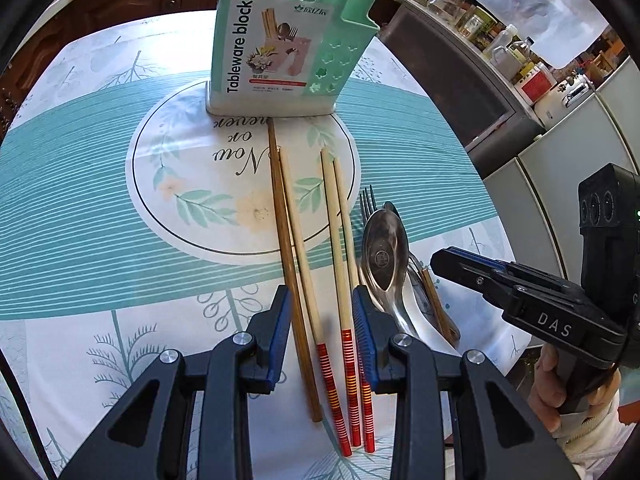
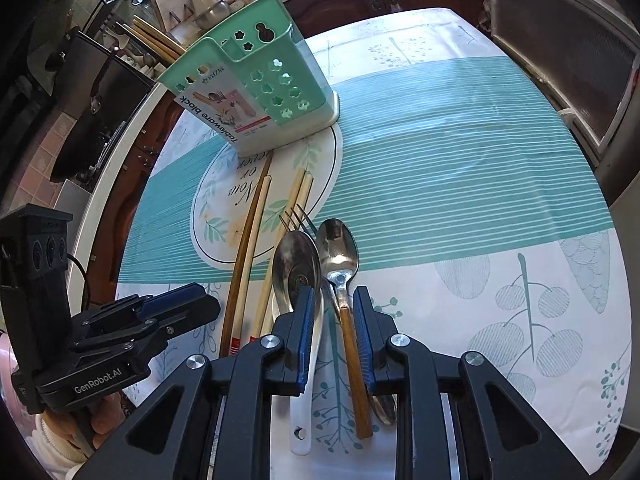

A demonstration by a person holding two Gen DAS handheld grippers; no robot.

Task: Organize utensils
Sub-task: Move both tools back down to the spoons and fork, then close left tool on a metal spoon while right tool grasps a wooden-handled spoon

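A mint-green tableware holder (image 1: 280, 40) stands upright near the middle of the bench (image 1: 80, 208), on the round printed medallion of the tablecloth (image 1: 440, 152). In front of it, toward the near edge, the utensils lie side by side. A dark wooden chopstick (image 1: 286, 248) reaches almost to the holder's base, with pale chopsticks (image 1: 340, 240) with red-banded ends beside it. Just to the right of those lie a fork (image 2: 296, 216), a large steel spoon (image 2: 296, 268) on a white handle, and a smaller spoon (image 2: 340, 252) with a wooden handle.

The left gripper (image 1: 322, 320) hangs over the chopsticks, its fingers (image 1: 280, 320) spread, with several sticks lying between them; they pinch nothing. The right gripper (image 2: 334, 320) hangs over the spoons, its fingers (image 2: 304, 320) also apart, with both spoon handles between them. Whether either pad touches a handle cannot be told.
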